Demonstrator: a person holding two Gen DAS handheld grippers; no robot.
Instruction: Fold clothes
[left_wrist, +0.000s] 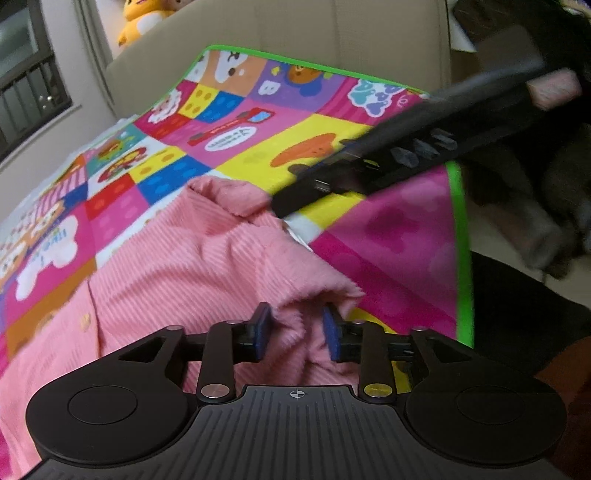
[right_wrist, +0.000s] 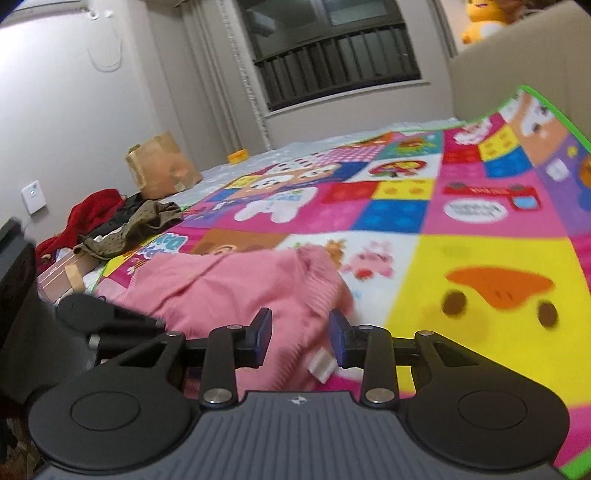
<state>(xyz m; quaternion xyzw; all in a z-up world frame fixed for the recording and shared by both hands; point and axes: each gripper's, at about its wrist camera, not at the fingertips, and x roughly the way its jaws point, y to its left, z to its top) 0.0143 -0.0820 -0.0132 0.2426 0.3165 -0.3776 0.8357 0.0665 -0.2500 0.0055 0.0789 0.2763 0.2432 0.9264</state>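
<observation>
The pink shirt lies on the bright mat; the left tongs and right tongs are both apart, cloth between them; it might slide loose and bunch up.

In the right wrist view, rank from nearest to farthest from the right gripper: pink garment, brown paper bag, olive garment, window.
1. pink garment, lying between the right gripper jaws.
2. olive garment, left, at the mat's edge.
3. brown paper bag, farther left.
4. window, on the far wall.
</observation>
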